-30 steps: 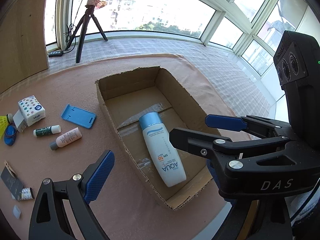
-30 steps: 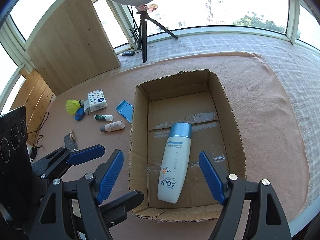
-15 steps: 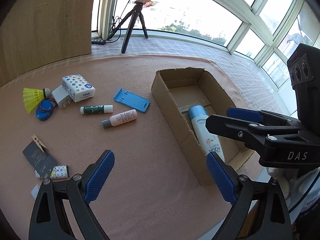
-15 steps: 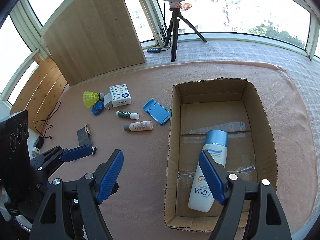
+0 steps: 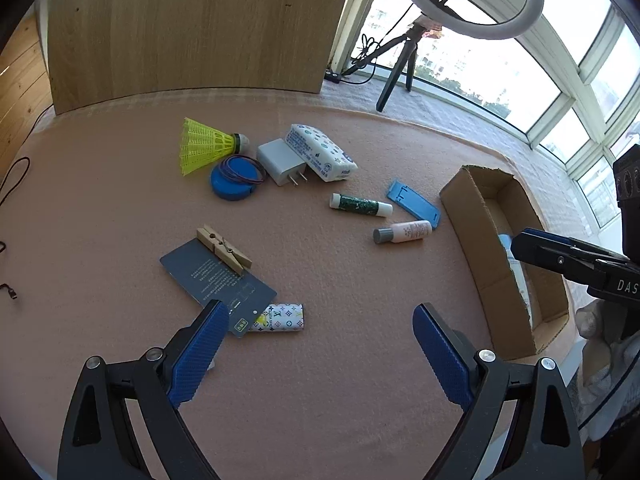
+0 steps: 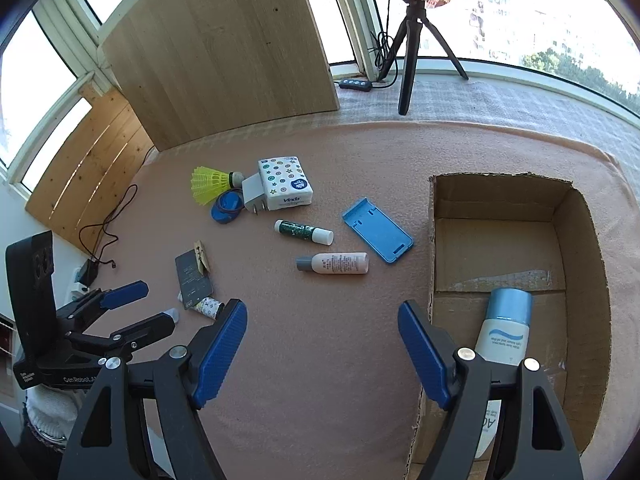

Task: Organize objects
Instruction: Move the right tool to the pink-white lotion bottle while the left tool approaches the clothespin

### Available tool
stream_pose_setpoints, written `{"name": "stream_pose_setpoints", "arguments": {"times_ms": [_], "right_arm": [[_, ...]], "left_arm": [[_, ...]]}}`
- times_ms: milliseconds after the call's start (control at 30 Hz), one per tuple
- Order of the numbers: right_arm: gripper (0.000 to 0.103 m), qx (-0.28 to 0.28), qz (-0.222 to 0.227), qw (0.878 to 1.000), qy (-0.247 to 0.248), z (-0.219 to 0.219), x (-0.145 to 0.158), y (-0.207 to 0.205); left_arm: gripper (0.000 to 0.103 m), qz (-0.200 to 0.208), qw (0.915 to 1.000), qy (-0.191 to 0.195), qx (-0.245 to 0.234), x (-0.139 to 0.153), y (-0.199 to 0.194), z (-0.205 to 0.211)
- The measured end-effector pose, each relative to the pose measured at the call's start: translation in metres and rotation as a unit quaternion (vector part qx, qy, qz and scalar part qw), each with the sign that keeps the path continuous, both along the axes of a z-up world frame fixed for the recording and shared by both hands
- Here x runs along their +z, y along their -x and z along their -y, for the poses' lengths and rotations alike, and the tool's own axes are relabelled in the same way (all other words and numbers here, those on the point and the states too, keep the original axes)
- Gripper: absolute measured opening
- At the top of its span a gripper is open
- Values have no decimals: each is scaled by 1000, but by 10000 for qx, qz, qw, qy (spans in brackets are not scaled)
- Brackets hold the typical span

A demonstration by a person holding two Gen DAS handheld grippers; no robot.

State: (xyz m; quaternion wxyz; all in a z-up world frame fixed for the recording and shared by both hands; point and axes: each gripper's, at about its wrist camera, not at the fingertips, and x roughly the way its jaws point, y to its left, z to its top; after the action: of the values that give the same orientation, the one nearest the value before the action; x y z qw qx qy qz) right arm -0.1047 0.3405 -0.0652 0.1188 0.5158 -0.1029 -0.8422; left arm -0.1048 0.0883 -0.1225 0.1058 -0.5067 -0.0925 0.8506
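Observation:
A cardboard box (image 6: 576,248) stands at the right of the pink cloth; a white sunscreen bottle with a blue cap (image 6: 506,326) lies inside it. The box also shows in the left wrist view (image 5: 486,240). Loose items lie left of the box: a small pink bottle (image 6: 338,263), a green stick (image 6: 303,231), a blue phone stand (image 6: 378,230), a tissue pack (image 6: 284,182), a charger (image 5: 280,162), a yellow shuttlecock (image 5: 202,146), a blue disc (image 5: 234,178), a dark card with a clothespin (image 5: 218,276), and a patterned tube (image 5: 278,318). My left gripper (image 5: 316,356) is open and empty above the cloth near the card. My right gripper (image 6: 322,354) is open and empty beside the box.
A wooden board (image 5: 180,28) leans at the back. A ring light on a tripod (image 6: 412,36) stands behind the cloth by the windows. Cables (image 6: 112,224) lie at the left edge. The cloth's front edge (image 5: 560,364) is close to the box.
Both grippers have swung left, away from the box and toward the loose items. The left gripper now faces the card and patterned tube. Both stay open and empty.

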Motion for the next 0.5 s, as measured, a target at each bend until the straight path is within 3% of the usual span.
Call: {"name": "stream_pose_setpoints", "arguments": {"times_ms": [233, 500], "right_arm": [[74, 189, 304, 9994, 20, 19, -18, 39], [62, 188, 768, 9969, -17, 25, -46, 83]], "left_arm": [[95, 144, 9996, -37, 221, -10, 17, 38], [94, 313, 9990, -111, 304, -24, 43, 51]]}}
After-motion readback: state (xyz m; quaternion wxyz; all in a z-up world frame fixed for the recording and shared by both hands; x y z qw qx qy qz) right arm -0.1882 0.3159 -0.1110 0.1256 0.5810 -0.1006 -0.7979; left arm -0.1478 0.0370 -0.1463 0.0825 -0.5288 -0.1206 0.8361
